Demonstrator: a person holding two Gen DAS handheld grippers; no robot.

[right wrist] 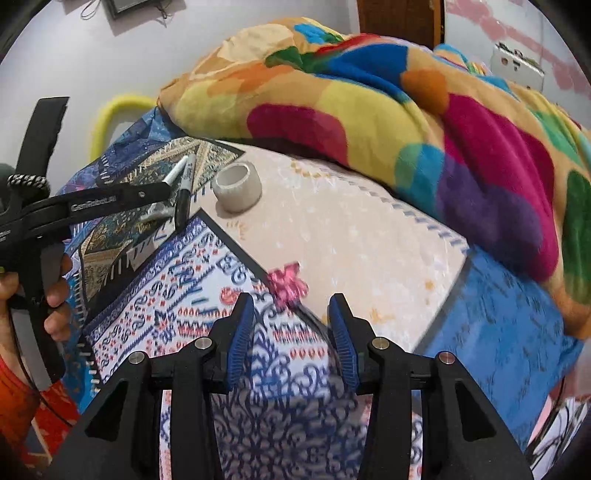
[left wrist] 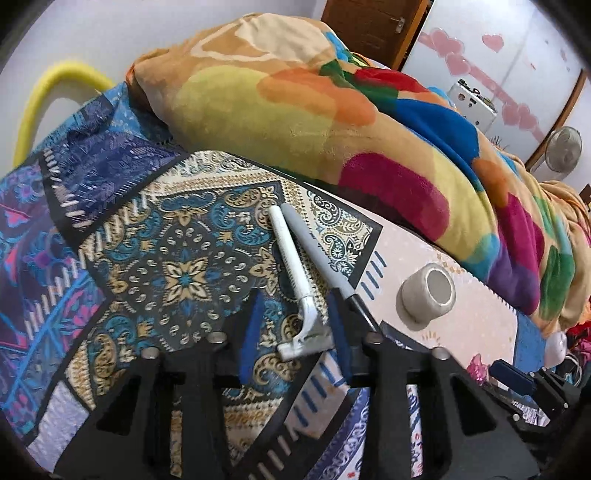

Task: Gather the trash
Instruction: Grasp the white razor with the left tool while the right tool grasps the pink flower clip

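A white disposable razor (left wrist: 295,284) lies on the patterned bedsheet (left wrist: 159,258), its head between the open fingers of my left gripper (left wrist: 295,328). A grey marker pen (left wrist: 321,258) lies beside it, touching the right finger. An empty tape roll core (left wrist: 428,291) stands to the right. In the right wrist view the razor (right wrist: 173,173), marker (right wrist: 184,192) and roll core (right wrist: 238,186) lie at the far left, with the left gripper (right wrist: 155,201) over them. My right gripper (right wrist: 291,332) is open and empty above the sheet.
A bunched multicoloured blanket (left wrist: 332,122) fills the back of the bed. A yellow hoop (left wrist: 48,96) stands at the far left wall. A door (left wrist: 373,22) and a fan (left wrist: 563,149) are beyond. The right gripper (left wrist: 517,380) shows at the lower right.
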